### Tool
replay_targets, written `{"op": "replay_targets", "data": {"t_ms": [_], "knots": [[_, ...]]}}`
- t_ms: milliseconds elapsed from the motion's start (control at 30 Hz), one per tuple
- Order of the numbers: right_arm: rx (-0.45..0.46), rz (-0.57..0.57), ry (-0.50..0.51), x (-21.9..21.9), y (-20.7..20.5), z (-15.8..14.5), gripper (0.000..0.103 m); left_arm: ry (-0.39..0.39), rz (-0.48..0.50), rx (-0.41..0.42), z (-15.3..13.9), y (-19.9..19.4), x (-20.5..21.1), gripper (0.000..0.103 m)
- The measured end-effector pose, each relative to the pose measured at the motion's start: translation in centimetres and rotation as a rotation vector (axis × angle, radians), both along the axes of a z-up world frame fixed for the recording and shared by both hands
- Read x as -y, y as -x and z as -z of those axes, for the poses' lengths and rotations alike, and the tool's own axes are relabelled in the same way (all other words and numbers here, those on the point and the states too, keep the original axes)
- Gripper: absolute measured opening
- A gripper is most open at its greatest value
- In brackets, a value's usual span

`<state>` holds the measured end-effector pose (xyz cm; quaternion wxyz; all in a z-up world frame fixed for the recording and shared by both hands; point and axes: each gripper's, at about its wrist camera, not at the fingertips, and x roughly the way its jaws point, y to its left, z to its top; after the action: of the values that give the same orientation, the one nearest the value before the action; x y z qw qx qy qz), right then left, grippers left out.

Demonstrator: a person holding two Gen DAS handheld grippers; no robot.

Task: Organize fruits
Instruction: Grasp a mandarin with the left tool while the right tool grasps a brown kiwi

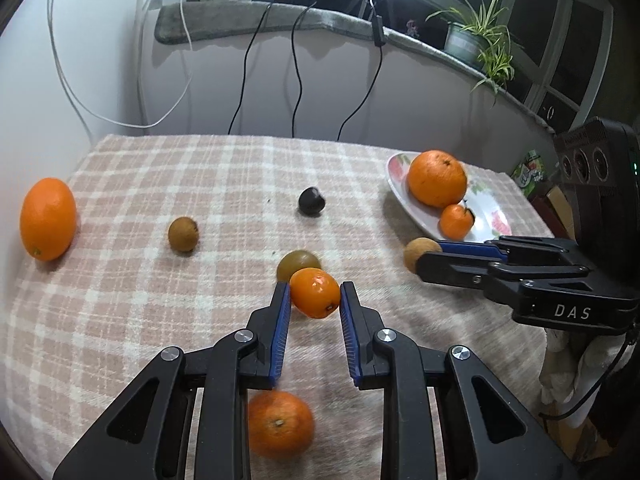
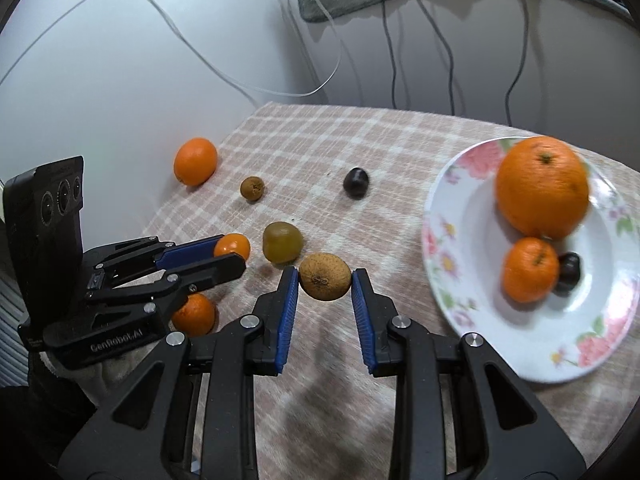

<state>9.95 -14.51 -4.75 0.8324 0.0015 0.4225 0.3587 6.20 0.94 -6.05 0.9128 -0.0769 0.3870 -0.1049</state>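
Showing white lettering, the right gripper (image 2: 325, 280) is carrying "DAS" on its black body in the left wrist view, while the left gripper (image 1: 315, 294) is bearing "GenRobot.AI" along its side in the right wrist view. A green packet (image 1: 529, 176) past the table's far right edge is printed too, but its writing is too small to read.

The left gripper is pinching a small glossy orange fruit (image 1: 315, 293) between its blue pads, jaws narrow around it. A greenish-brown fruit (image 1: 298, 265) is lying on the checked cloth (image 1: 200, 184) just beyond that gripper's tips, and a tangerine (image 1: 280, 424) is sitting beneath its body.

The right gripper is squeezing a rough brown fruit (image 2: 325, 276), both pads pressing its sides. To its right a flowered plate (image 2: 460, 280) is holding a large orange (image 2: 542, 186), a smaller tangerine (image 2: 530, 270) and a dark fruit (image 2: 568, 272). Farther off, another orange (image 2: 195, 161), a second brown fruit (image 2: 252, 189) and a dark chestnut-like piece (image 2: 356, 182) are resting apart on the cloth.
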Motion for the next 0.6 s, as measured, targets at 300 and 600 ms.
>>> {"op": "replay_targets", "data": {"t_ms": [300, 600], "knots": [[0.032, 0.108, -0.006, 5.5, 0.1, -1.3, 0.029, 0.03, 0.038, 0.024, -0.6, -0.8, 2.1, 0.023], [0.052, 0.21, 0.008, 9.8, -0.3, -1.6, 0.029, 0.05, 0.089, 0.037, -1.2, -2.1, 4.7, 0.023]]}}
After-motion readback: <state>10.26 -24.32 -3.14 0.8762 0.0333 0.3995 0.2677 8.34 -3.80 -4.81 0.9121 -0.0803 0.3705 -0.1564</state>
